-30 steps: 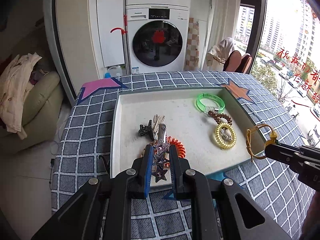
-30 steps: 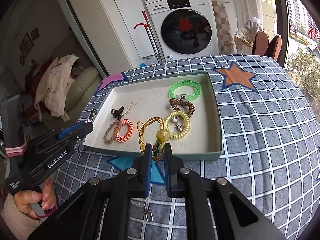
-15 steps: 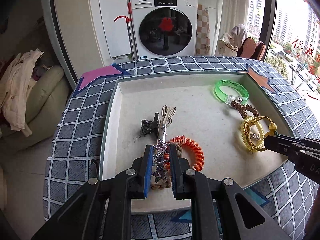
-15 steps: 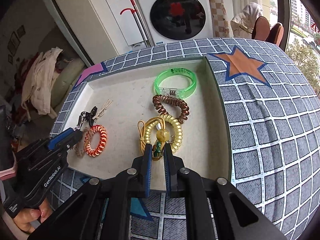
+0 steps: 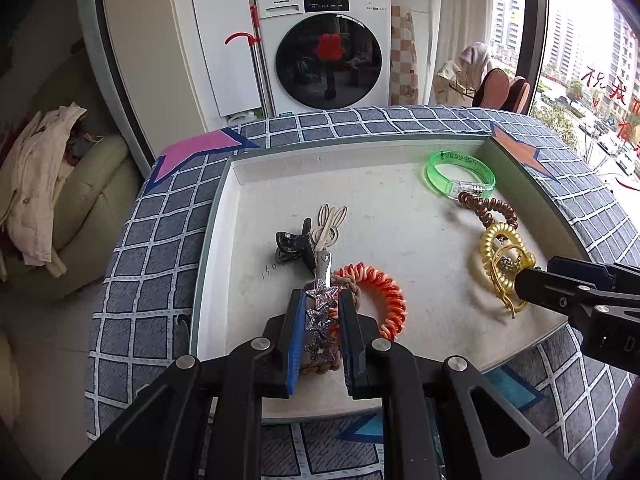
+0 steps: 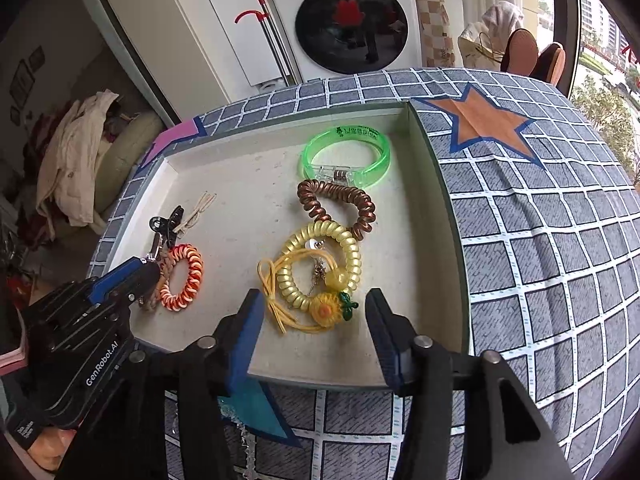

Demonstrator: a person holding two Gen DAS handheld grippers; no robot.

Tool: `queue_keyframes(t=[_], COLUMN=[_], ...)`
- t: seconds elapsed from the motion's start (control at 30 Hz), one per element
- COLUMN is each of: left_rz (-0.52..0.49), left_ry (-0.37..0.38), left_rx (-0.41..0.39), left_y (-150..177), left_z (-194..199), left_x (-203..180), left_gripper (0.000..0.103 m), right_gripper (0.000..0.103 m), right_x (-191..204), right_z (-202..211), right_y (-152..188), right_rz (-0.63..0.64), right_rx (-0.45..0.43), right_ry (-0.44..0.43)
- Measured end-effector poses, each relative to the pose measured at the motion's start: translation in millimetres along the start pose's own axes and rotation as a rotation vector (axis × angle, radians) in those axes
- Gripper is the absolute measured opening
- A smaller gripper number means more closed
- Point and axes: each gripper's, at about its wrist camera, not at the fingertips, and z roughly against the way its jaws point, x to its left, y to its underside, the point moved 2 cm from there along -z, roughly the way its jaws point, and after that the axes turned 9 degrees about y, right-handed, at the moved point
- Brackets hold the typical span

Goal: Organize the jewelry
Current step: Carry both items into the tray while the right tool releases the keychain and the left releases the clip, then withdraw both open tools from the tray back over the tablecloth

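A shallow grey tray sits on the checked tablecloth. My left gripper is shut on a glittery star hair clip and holds it over the tray's near left part, above a braided band and an orange coil tie. My right gripper is open; the yellow cord bracelet with a sunflower charm lies in the tray between its fingers, on a yellow coil tie. A brown coil tie, a green bangle and black and beige clips also lie in the tray.
A washing machine stands behind the table. A sofa with clothes is to the left. An orange star patch lies right of the tray, a pink one at its far left corner.
Both grippers moved forward over the tray. My right gripper opened and let the yellow cord bracelet go onto the yellow coil tie. My left gripper still holds the star clip.
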Motion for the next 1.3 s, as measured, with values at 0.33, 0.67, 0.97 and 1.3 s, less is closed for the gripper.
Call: queue_keyframes(t=[0.33, 0.67, 0.97, 1.3], left_rz=[0.026, 0.076, 0.101, 0.098], left_ry=[0.007, -0.033, -0.091, -0.118], left_rx=[-0.086, -0.147, -0.136, -0.16], left_y=[-5.2, 7.8, 34.0, 44.0], left_z=[32.2, 72.2, 77.5, 83.4], left_x=[-0.5, 6.8, 9.6, 5.5], left_gripper=[0.047, 0.103, 0.103, 0.103], right_gripper=[0.059, 0.083, 0.103, 0.103], right_x=[-4.2, -2.0, 7.8, 12.8], right_z=[39.4, 58.0, 68.3, 73.6], right_y=[2.6, 20.6, 48.2, 57.0], right_rz=[-0.012, 0.019, 0.042, 0.053], right_rx=[-0.11, -0.195, -0.298, -0.302], right_ry=[0.024, 0.091, 0.137, 0.157])
